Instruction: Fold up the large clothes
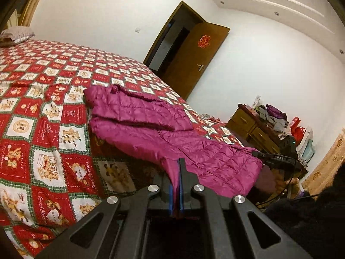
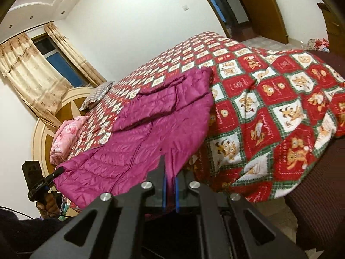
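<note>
A magenta quilted jacket (image 1: 151, 125) lies lengthwise on a bed with a red patchwork quilt (image 1: 43, 108), its sleeves folded over its upper part. The lower end is lifted off the bed's edge and stretched between both grippers. My left gripper (image 1: 180, 161) is shut on one corner of the hem, with fabric pinched between the blue pads. In the right wrist view the jacket (image 2: 161, 118) runs away from my right gripper (image 2: 167, 168), which is shut on the other hem corner. Each view shows the other gripper at the far corner: the right gripper (image 1: 258, 154) and the left gripper (image 2: 58, 171).
An open brown door (image 1: 194, 60) stands beyond the bed. A cluttered wooden dresser (image 1: 254, 127) stands to the right. A pillow (image 1: 17, 34) and a folded pink blanket (image 2: 64, 136) lie by the headboard (image 2: 43, 133). Curtains (image 2: 32, 75) hang at the window.
</note>
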Demonstrator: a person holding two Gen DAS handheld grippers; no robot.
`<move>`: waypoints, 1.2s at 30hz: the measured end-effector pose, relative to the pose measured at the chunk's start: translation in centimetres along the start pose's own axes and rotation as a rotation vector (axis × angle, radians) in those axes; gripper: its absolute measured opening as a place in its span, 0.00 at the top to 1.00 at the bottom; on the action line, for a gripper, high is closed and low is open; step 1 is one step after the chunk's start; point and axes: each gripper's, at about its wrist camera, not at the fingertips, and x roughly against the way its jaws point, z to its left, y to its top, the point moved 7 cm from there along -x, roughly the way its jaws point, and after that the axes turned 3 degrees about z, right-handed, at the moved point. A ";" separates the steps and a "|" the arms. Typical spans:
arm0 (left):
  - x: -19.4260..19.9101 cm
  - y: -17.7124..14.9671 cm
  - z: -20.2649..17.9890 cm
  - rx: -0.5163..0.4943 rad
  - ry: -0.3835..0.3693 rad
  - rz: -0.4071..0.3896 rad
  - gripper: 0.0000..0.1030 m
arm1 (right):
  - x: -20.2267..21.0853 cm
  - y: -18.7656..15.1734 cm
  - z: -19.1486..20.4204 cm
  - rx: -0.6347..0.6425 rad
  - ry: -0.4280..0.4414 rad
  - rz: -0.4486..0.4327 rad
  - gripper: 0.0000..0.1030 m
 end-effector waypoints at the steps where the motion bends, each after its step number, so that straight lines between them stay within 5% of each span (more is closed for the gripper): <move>1: 0.2 0.0 -0.1 -0.003 -0.003 -0.006 0.97 | 0.4 0.0 0.1 -0.003 0.005 -0.009 0.93; 13: 2.7 0.2 -2.3 -0.054 -0.047 -0.070 0.97 | 3.5 0.0 0.7 -0.011 0.050 -0.075 0.93; 19: 2.8 3.5 -1.1 -0.010 -0.052 -0.105 0.97 | 3.8 2.5 0.9 -0.017 0.067 -0.103 0.93; 36: -6.4 14.1 8.8 0.135 0.166 -0.025 0.97 | -5.6 15.7 0.7 0.020 -0.012 -0.084 0.93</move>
